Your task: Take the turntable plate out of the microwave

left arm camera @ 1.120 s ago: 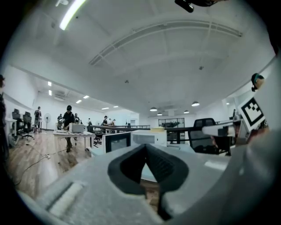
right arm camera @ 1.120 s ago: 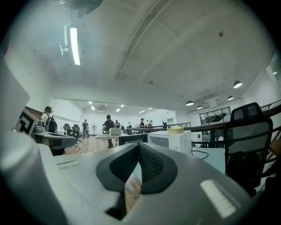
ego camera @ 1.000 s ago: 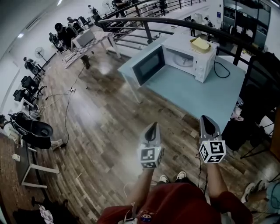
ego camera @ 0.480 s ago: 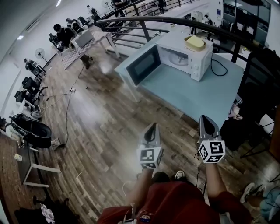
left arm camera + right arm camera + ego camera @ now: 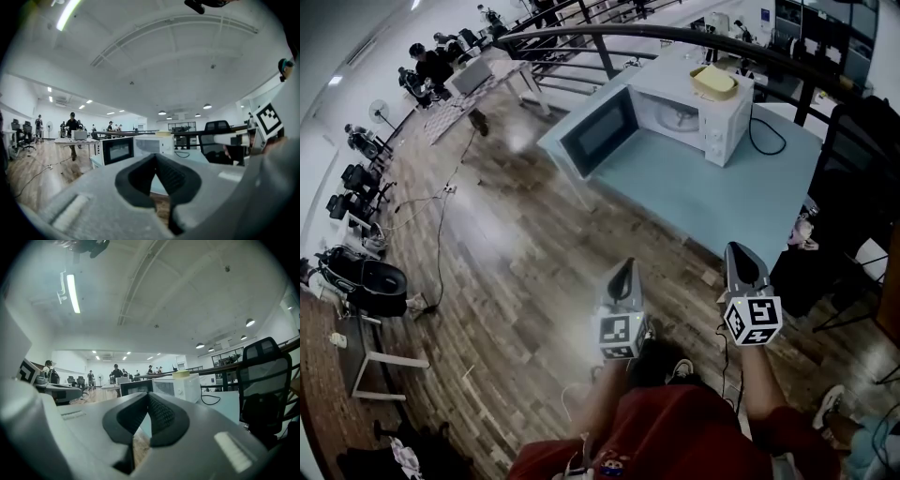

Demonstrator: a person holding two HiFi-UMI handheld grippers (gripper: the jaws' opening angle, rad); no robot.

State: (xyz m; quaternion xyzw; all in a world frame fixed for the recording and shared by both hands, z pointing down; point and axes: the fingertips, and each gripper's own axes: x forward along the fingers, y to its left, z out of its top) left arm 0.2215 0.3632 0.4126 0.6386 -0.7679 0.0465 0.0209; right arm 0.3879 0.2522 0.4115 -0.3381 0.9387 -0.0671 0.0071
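Observation:
A white microwave stands at the far end of a light blue table, its door swung wide open to the left. Inside, the pale turntable plate lies flat on the cavity floor. Both grippers are held level over the wooden floor, well short of the table. My left gripper is shut and holds nothing. The same goes for my right gripper, near the table's front edge. Past the shut left gripper the microwave shows far ahead, as it does past the right gripper.
A yellow thing lies on top of the microwave. Its black cable loops over the table. A black chair stands to the right, a dark railing runs behind the table. People sit at desks far back left.
The table and microwave have come nearer and shifted left in the head view as the person walks toward them. Both grippers stay shut and have sunk a little.

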